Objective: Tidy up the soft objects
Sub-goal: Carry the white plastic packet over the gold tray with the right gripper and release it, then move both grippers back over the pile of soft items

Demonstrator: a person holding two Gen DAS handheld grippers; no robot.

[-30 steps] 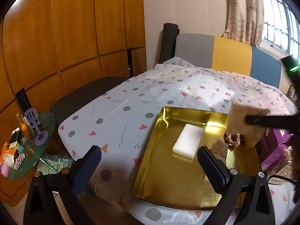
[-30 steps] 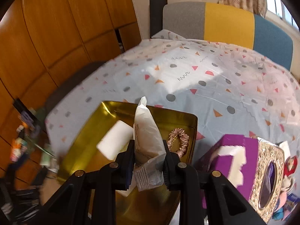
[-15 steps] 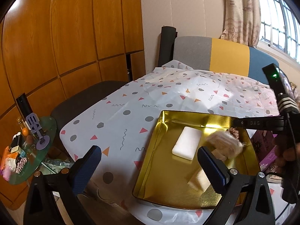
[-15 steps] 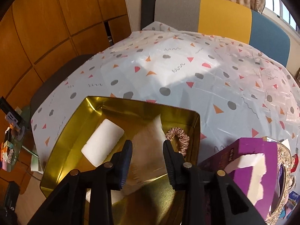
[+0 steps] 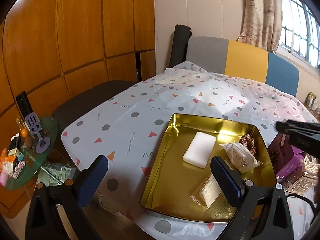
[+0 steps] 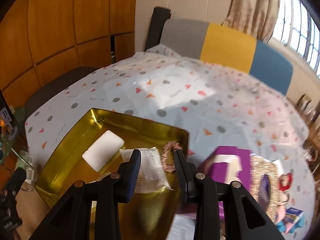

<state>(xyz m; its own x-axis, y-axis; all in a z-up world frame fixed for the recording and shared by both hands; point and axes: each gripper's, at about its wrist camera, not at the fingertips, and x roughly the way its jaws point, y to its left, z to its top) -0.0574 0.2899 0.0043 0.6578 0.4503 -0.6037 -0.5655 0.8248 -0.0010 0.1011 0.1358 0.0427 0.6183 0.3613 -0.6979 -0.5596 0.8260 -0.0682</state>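
Observation:
A gold tray [image 5: 160, 160] [image 6: 60, 150] sits on the patterned tablecloth. In it lie a white sponge block [image 5: 199, 149] [image 6: 103, 152], a clear plastic packet [image 5: 240, 158] [image 6: 153, 172], a pink scrunchie [image 5: 248, 143] [image 6: 170, 150] and a pale flat packet [image 5: 208, 190]. My left gripper [image 5: 158, 176] is open and empty over the tray's near left corner. My right gripper [image 6: 158, 170] is open above the clear packet, apart from it; it also shows in the left wrist view [image 5: 296, 132].
A purple tissue box [image 6: 226, 166] [image 5: 284, 160] and an ornate gold box [image 6: 262, 180] stand right of the tray. A glass side table [image 5: 30, 152] with small items is at the far left. A grey, yellow and blue sofa back [image 5: 240, 60] lies behind.
My right gripper opened and let go of the clear packet, which dropped into the tray beside the scrunchie. The right gripper then drew back and up. The left gripper stayed open.

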